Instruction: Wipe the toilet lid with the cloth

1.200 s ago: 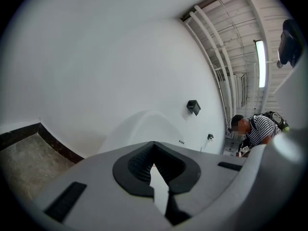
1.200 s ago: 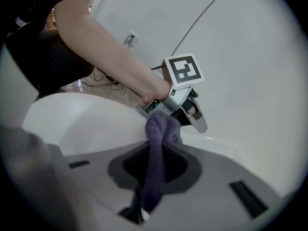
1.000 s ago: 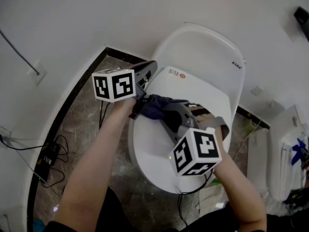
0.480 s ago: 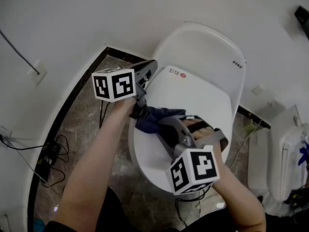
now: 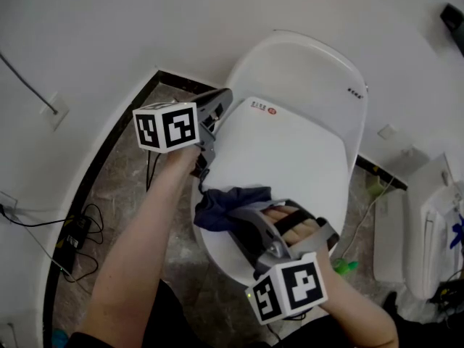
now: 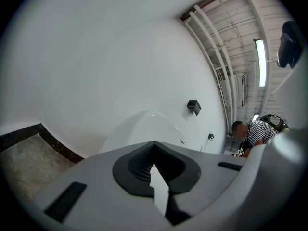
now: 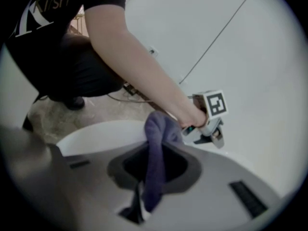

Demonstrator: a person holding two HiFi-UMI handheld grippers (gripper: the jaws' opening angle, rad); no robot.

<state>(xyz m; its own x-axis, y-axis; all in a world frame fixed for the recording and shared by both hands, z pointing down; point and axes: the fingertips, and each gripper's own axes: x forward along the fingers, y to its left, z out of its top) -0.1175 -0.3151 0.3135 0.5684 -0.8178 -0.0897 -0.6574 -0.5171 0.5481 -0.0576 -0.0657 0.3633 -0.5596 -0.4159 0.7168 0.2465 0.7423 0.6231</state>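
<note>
Nearest me, my right gripper (image 5: 233, 216) is clamped on the one dark blue cloth (image 5: 217, 207); that cloth lies bunched on the front left part of the single white toilet lid (image 5: 297, 151); farther off, my left gripper (image 5: 222, 98), the second of two, has its jaws together on nothing, beside the lid's left edge; beyond stands the white wall (image 5: 145, 20).

Head view: from overhead, looking steeply down on the toilet lid (image 5: 290, 151).
Left gripper view: close along its own jaws, facing the wall (image 6: 96, 57).
Right gripper view: close along its own jaws, toward the left hand-held gripper (image 7: 214, 131).
Shared: toilet lid in all three; cloth (image 5: 225, 205) in head and right views.
</note>
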